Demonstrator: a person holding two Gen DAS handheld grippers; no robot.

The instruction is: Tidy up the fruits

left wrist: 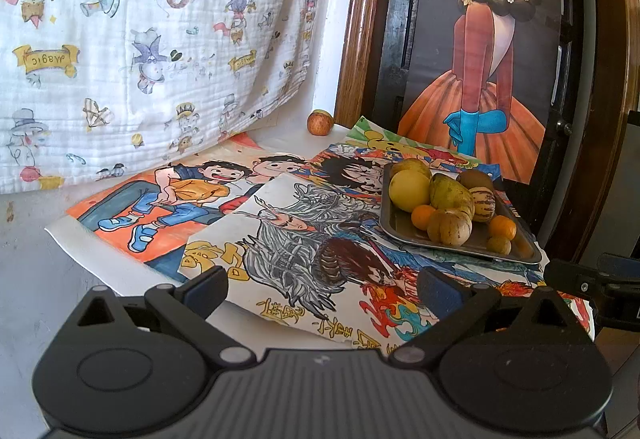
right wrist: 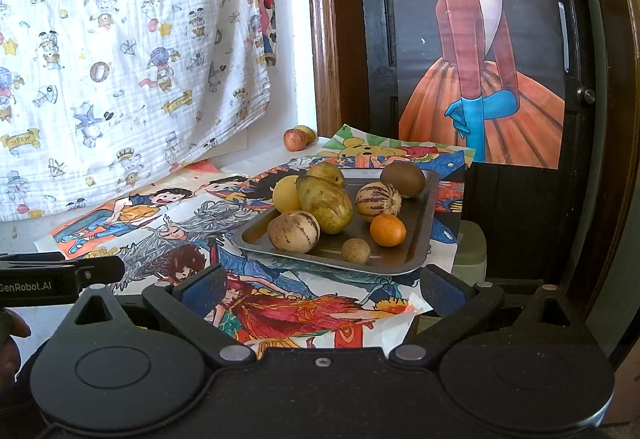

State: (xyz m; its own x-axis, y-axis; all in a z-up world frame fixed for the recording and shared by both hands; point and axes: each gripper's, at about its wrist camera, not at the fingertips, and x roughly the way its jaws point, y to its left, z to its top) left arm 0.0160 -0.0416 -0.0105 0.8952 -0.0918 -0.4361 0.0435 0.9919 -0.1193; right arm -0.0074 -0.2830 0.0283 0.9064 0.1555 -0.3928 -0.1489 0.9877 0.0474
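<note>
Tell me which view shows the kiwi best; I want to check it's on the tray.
The right wrist view: the kiwi shows almost whole, lying at the far end of the tray, beside the striped melon. In the left wrist view the kiwi is partly hidden behind the pear.

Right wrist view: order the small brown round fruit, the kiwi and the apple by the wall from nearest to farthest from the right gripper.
From the right gripper:
1. Small brown round fruit, at the tray's near edge.
2. Kiwi, in the tray's far right corner.
3. Apple, off the tray, back by the wall.
</note>
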